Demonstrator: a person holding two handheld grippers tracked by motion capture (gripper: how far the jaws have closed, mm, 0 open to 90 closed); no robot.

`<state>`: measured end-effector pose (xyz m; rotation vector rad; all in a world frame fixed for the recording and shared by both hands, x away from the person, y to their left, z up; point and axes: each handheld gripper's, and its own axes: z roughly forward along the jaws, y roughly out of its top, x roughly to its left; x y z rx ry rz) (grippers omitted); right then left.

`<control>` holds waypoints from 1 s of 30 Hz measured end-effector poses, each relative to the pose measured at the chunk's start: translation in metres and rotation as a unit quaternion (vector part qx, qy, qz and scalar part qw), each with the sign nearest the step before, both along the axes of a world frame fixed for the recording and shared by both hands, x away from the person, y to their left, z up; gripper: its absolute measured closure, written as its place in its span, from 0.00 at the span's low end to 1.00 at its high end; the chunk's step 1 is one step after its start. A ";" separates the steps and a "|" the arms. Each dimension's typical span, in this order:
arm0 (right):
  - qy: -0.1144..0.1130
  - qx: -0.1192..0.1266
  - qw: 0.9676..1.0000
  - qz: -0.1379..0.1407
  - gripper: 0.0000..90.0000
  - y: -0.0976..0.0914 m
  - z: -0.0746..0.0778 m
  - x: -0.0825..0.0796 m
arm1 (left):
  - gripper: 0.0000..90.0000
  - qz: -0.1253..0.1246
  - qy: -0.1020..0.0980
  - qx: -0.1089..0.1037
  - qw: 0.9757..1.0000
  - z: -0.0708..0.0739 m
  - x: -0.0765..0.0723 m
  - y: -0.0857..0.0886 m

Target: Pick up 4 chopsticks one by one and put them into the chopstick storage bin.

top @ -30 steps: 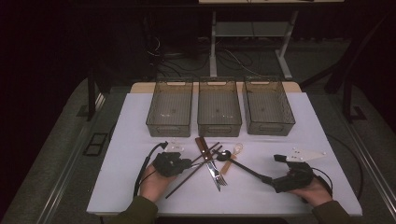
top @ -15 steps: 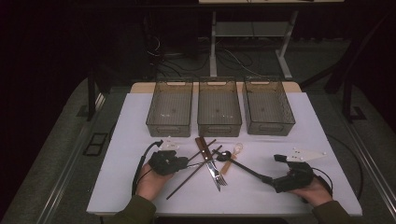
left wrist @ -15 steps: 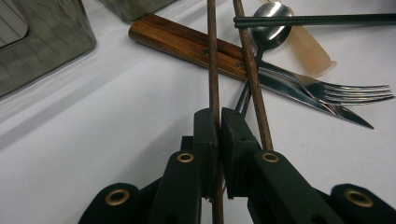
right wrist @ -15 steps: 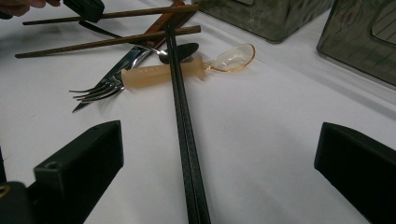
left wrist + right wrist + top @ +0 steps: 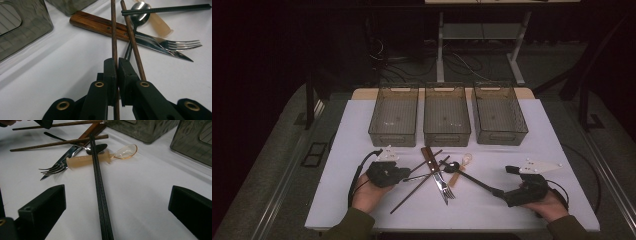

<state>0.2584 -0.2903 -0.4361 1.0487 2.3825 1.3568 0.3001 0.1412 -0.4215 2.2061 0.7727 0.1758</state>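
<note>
The left hand-held gripper [image 5: 116,72] is clenched on a brown chopstick [image 5: 114,32], which runs up the middle of the left gripper view; a second brown chopstick [image 5: 132,42] lies just beside it. In the high view this left hand-held gripper [image 5: 404,174] sits lower left of the cutlery pile, with bare white bench [image 5: 357,130] above and to its left. The right hand-held gripper [image 5: 117,202] stands released, jaws wide on either side of a pair of black chopsticks [image 5: 98,182] and not touching them. A fork [image 5: 53,167] and a pale plastic spoon [image 5: 100,157] lie beyond. Three bins [image 5: 447,116] line the far edge, well apart from the pile.
</note>
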 end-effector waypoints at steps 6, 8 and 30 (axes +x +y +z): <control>0.000 0.004 1.000 0.004 0.01 0.002 -0.001 0.000 | 0.95 -0.008 0.004 -0.009 1.000 0.001 0.001 0.006; 0.000 0.003 1.000 0.005 0.01 0.003 -0.001 0.000 | 0.95 -0.008 0.004 -0.012 1.000 0.002 0.001 0.009; 0.001 0.005 1.000 0.001 0.01 0.001 -0.001 0.000 | 0.94 0.021 -0.008 -0.037 0.999 0.012 0.005 0.039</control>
